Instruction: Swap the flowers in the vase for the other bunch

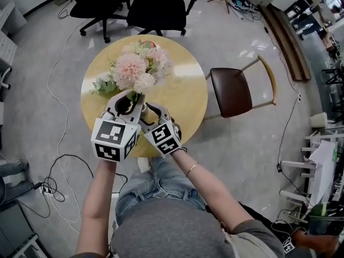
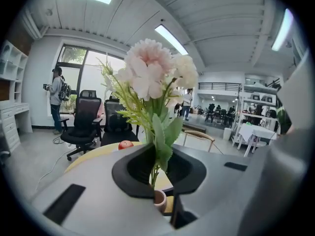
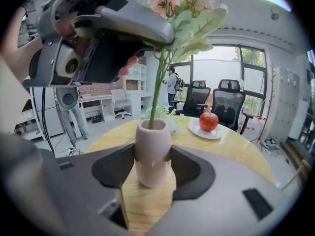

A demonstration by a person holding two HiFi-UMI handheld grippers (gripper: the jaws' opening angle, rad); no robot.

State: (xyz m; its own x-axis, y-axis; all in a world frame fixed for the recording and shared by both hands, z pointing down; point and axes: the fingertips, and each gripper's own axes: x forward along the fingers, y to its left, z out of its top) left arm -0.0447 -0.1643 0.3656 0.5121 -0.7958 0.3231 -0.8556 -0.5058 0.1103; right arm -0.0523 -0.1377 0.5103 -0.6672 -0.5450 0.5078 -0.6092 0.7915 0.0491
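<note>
A pink-and-white flower bunch (image 1: 141, 67) stands above the round wooden table (image 1: 185, 93). My left gripper (image 1: 130, 97) is shut on its green stems (image 2: 156, 167), whose lower ends run down into the pale pink vase (image 3: 153, 151). In the right gripper view the vase stands upright on the table with my right gripper (image 3: 153, 170) shut on its body. In that view the left gripper (image 3: 123, 28) hangs above the vase. Green leaves (image 1: 105, 85) show on the table to the left; I cannot tell whether they belong to a second bunch.
A red apple (image 3: 208, 121) sits on a white plate at the far side of the table. A wooden chair with a brown seat (image 1: 232, 92) stands to the right. Black office chairs (image 1: 156, 4) stand beyond the table. Cables lie on the floor (image 1: 59, 160).
</note>
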